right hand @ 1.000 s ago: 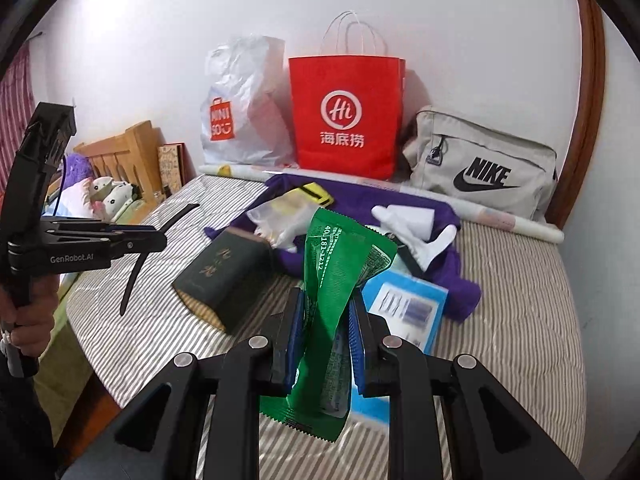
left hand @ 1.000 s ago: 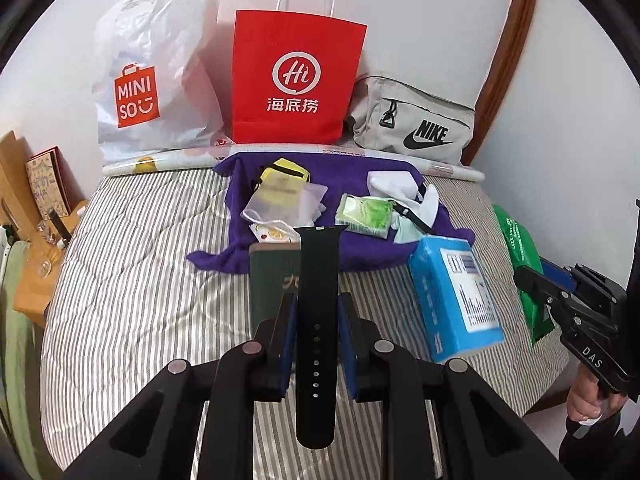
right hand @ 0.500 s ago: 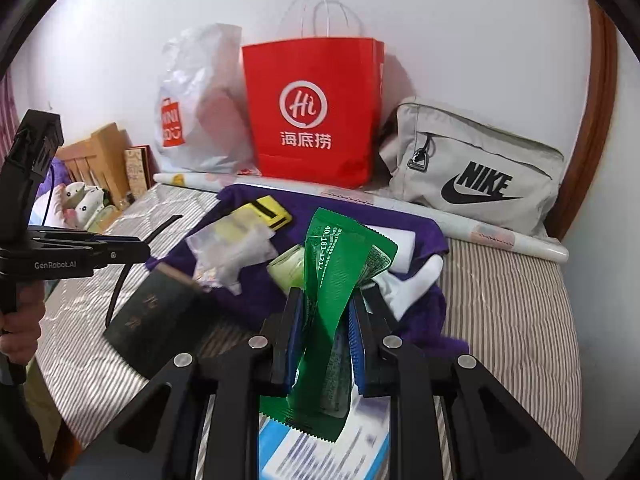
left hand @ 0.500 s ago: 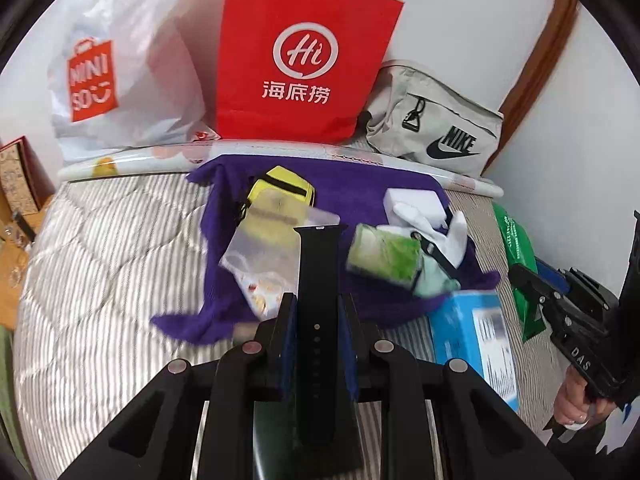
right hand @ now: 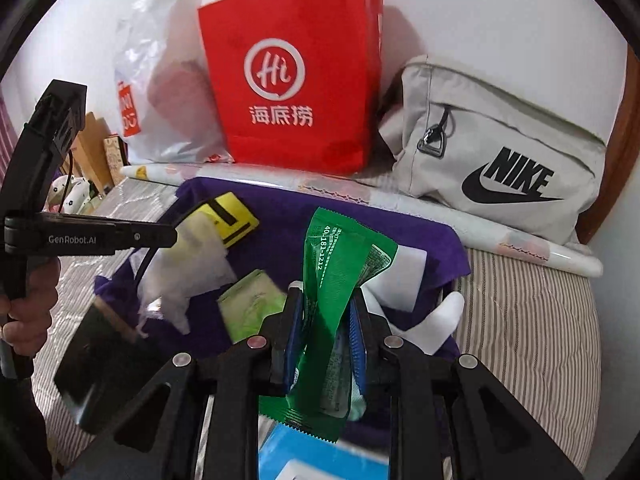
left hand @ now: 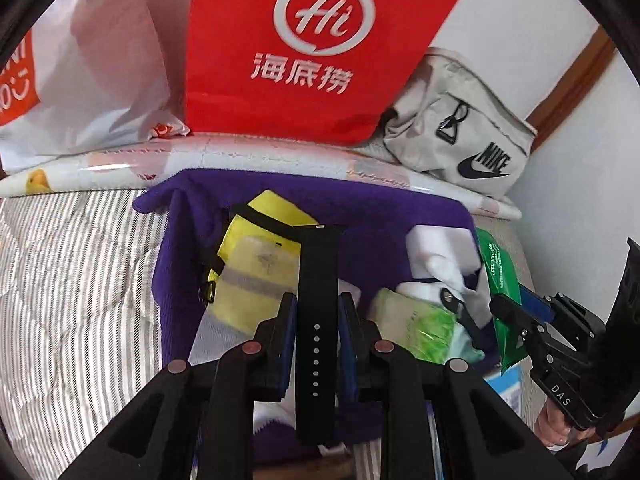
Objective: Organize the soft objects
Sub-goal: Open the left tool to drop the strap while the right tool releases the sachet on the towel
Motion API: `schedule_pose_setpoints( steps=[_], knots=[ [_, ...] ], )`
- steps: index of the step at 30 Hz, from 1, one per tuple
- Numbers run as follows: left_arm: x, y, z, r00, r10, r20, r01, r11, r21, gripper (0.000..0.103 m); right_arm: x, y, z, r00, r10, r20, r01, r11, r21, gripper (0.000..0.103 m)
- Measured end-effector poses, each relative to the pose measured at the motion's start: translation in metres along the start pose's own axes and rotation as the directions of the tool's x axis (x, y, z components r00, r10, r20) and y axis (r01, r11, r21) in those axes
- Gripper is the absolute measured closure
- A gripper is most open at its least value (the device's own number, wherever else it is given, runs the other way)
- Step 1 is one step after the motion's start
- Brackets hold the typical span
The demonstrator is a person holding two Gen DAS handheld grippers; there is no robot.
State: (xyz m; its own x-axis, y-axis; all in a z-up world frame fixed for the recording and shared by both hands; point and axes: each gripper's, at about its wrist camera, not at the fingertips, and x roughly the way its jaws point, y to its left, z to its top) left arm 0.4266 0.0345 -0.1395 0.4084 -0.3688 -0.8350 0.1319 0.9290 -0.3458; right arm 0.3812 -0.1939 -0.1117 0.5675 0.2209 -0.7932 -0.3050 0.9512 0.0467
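Note:
My left gripper (left hand: pixel 318 304) is shut on a black watch strap (left hand: pixel 318 272), which sticks out past the fingers over the purple cloth (left hand: pixel 360 208). My right gripper (right hand: pixel 325 300) is shut on a crumpled green packet (right hand: pixel 336 264) above the same cloth. On the cloth lie a yellow pouch (left hand: pixel 256 264), a light green packet (left hand: pixel 416 324) and white socks (left hand: pixel 440 252). In the right wrist view the left gripper (right hand: pixel 168 236) reaches in from the left with the strap (right hand: pixel 148 256) curving down from it.
A red paper bag (left hand: pixel 312 52), a grey Nike bag (left hand: pixel 460 148) and a white Miniso bag (left hand: pixel 80 72) stand against the wall behind a rolled sheet (left hand: pixel 240 152). A dark book (right hand: pixel 92 364) and blue box (right hand: pixel 312 456) lie on the striped bedspread (left hand: pixel 72 280).
Both grippers have moved forward and down towards the purple cloth, each with its object still in it. The bags at the wall look larger and closer.

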Motion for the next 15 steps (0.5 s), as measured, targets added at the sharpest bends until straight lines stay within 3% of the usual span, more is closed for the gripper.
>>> schedule_pose_setpoints(
  steps=[3,5,8,9,10,15],
  knots=[
    [0.013,0.005,0.001,0.999,0.005,-0.036,-0.005,1.0,-0.017,0.082,0.014,-0.005,0.001,0.999,0.003,-0.032,-0.003,1.0,0.004,0.078],
    [0.02,0.006,0.002,0.998,0.008,-0.066,-0.01,1.0,-0.022,0.069,0.021,-0.006,0.001,0.999,0.01,-0.048,-0.01,1.0,0.009,0.073],
    [0.018,0.006,0.001,0.999,0.009,-0.053,-0.01,1.0,-0.02,0.048,0.022,-0.007,0.0,0.999,0.006,-0.04,-0.006,1.0,0.008,0.052],
    [0.016,0.005,0.0,0.999,0.011,-0.047,-0.012,1.0,-0.018,0.046,0.02,-0.006,-0.001,0.999,-0.005,-0.032,0.006,1.0,0.003,0.039],
    [0.013,0.004,0.0,0.999,0.02,-0.043,-0.021,1.0,-0.017,0.045,0.016,-0.005,-0.001,1.0,-0.024,-0.01,0.024,1.0,-0.002,0.035],
    [-0.009,0.0,-0.006,0.998,0.06,-0.023,-0.06,0.998,-0.011,0.045,-0.007,-0.003,-0.001,0.999,-0.032,0.025,0.032,0.999,0.0,0.034]
  ],
)
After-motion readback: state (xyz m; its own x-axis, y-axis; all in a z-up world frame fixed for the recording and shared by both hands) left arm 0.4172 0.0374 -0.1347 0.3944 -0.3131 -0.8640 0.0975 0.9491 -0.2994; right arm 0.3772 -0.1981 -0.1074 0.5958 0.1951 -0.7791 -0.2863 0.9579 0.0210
